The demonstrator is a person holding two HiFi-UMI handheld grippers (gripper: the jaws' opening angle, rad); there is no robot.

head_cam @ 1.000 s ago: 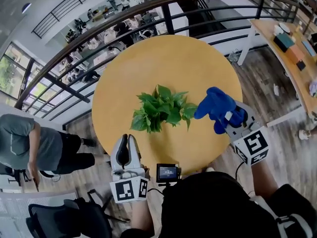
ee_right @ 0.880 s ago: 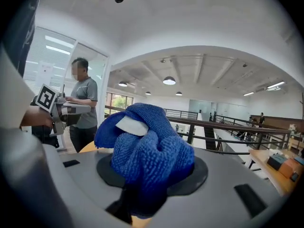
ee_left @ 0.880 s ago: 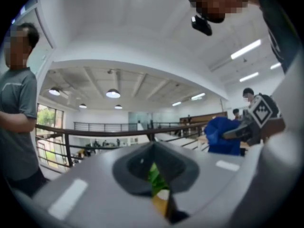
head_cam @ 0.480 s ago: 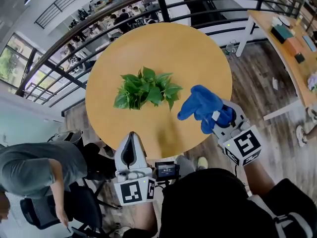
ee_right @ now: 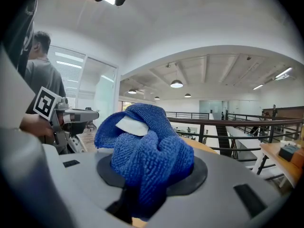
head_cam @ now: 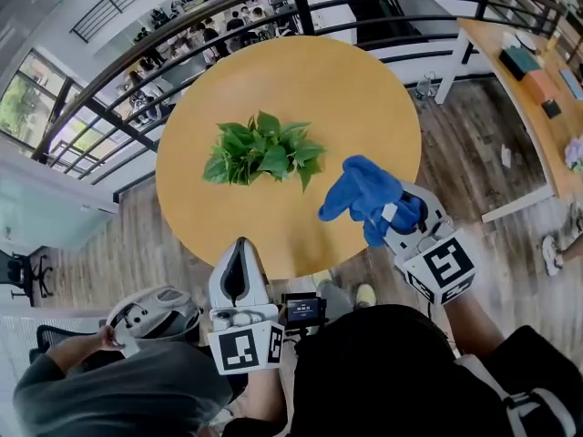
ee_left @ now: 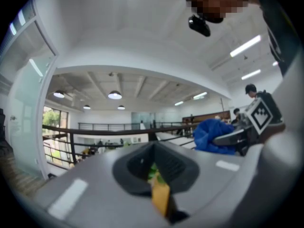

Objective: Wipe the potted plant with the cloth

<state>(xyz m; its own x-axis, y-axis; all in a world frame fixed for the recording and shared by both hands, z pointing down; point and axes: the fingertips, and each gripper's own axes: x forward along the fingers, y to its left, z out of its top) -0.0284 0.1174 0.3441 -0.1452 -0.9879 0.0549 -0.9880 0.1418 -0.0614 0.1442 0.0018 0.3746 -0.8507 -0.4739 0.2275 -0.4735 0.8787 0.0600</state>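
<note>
The potted plant (head_cam: 260,148), a low clump of green leaves, stands a little left of centre on the round yellow table (head_cam: 355,89). My right gripper (head_cam: 387,212) is shut on a bunched blue cloth (head_cam: 363,192) and holds it above the table's near right part, to the right of the leaves and clear of them. In the right gripper view the cloth (ee_right: 145,158) fills the jaws of that gripper (ee_right: 142,196). My left gripper (head_cam: 239,244) is at the table's near edge, shut with nothing in it. In the left gripper view its jaws (ee_left: 159,186) are closed, and the cloth (ee_left: 213,134) shows at right.
A dark metal railing (head_cam: 301,12) curves behind the table. A wooden desk (head_cam: 515,62) with several items stands at the far right. A person (head_cam: 137,371) bends down at the lower left, close to my left side. Wooden floor surrounds the table.
The cloth was against the plant's right leaves and now sits apart from them, nearer me. The left jaws have closed. The person at left has moved to the lower left.
</note>
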